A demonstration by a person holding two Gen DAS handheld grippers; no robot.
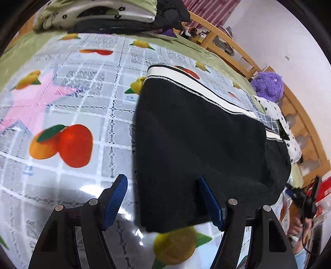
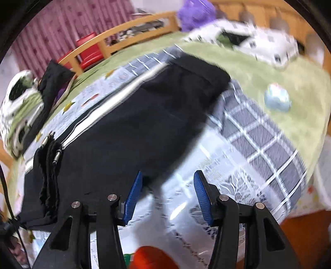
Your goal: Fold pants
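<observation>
Black pants (image 1: 196, 144) with a white side stripe (image 1: 186, 80) lie flat on a fruit-print plastic cover (image 1: 72, 103) over the bed. My left gripper (image 1: 163, 200) is open, low over the near hem edge of the pants, its right finger over the black cloth. In the right wrist view the same pants (image 2: 134, 128) stretch away, with the drawstring tips (image 2: 55, 153) at the waistband on the left. My right gripper (image 2: 168, 192) is open, with its left finger at the edge of the pants and its right finger over the cover.
A purple plush toy (image 1: 269, 84) and a white patterned pillow (image 1: 279, 128) lie by the wooden bed rail (image 1: 227, 51). Piled clothes and bedding (image 1: 113, 16) sit at the far end. A green blanket (image 2: 269, 72) and a red chair (image 2: 89, 49) show beyond.
</observation>
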